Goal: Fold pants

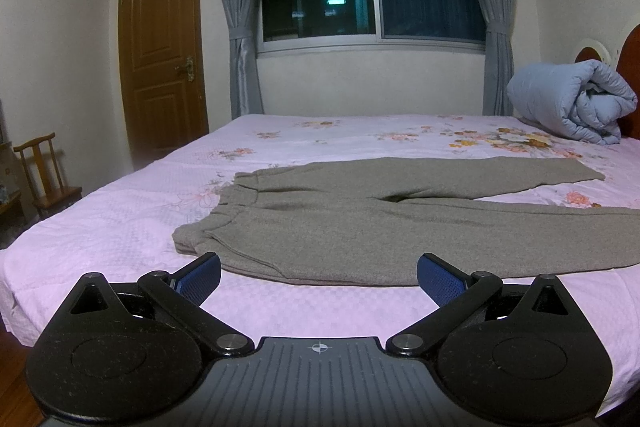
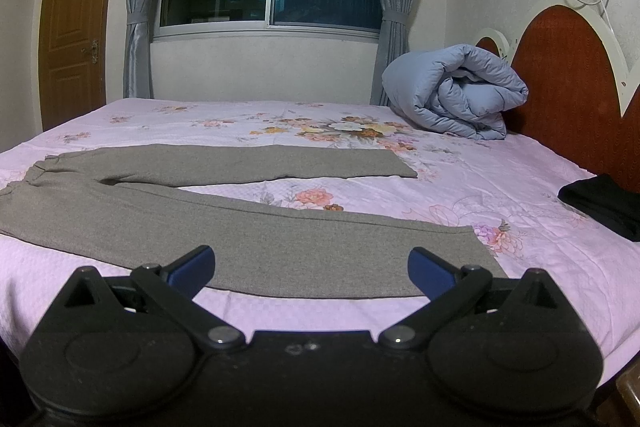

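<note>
Grey pants (image 1: 360, 227) lie flat on the pink floral bed sheet (image 1: 120, 227), waistband to the left, two legs spread apart in a V to the right. My left gripper (image 1: 319, 269) is open and empty, hovering at the near edge of the pants by the waist. In the right wrist view the pants (image 2: 240, 227) show their near leg and its cuff. My right gripper (image 2: 312, 267) is open and empty, hovering at the near leg's edge close to the cuff.
A rolled blue duvet (image 2: 452, 91) lies at the head of the bed by the red headboard (image 2: 568, 75). A black garment (image 2: 604, 203) lies at the right edge. A wooden chair (image 1: 44, 171) and door (image 1: 164, 47) stand left of the bed.
</note>
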The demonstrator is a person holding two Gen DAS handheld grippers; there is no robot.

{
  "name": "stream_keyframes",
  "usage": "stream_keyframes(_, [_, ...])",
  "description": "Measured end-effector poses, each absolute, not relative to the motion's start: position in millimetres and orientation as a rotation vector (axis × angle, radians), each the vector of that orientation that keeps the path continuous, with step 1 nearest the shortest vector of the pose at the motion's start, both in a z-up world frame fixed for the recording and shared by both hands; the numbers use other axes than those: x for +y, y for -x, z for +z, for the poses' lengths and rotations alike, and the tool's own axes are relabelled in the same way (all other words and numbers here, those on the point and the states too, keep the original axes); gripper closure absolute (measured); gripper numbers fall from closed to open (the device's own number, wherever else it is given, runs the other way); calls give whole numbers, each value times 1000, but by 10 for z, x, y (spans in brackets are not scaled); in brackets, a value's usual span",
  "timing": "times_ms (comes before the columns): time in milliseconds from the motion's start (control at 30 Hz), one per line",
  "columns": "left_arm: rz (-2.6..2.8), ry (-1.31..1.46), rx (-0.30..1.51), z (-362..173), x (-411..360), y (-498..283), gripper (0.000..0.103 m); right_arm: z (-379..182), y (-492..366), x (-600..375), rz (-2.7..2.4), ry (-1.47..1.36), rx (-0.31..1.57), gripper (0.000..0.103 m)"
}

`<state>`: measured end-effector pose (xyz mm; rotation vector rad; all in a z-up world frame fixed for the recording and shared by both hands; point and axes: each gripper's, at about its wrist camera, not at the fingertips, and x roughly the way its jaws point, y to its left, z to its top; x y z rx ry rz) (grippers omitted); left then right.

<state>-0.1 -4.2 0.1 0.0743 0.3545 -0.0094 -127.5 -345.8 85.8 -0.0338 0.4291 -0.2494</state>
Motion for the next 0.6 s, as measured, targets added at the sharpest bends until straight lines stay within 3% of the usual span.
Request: stream_keyframes(600, [-7,-70,362,-15,-7,-9,0,857,1277,-3459,-250,33,430,6])
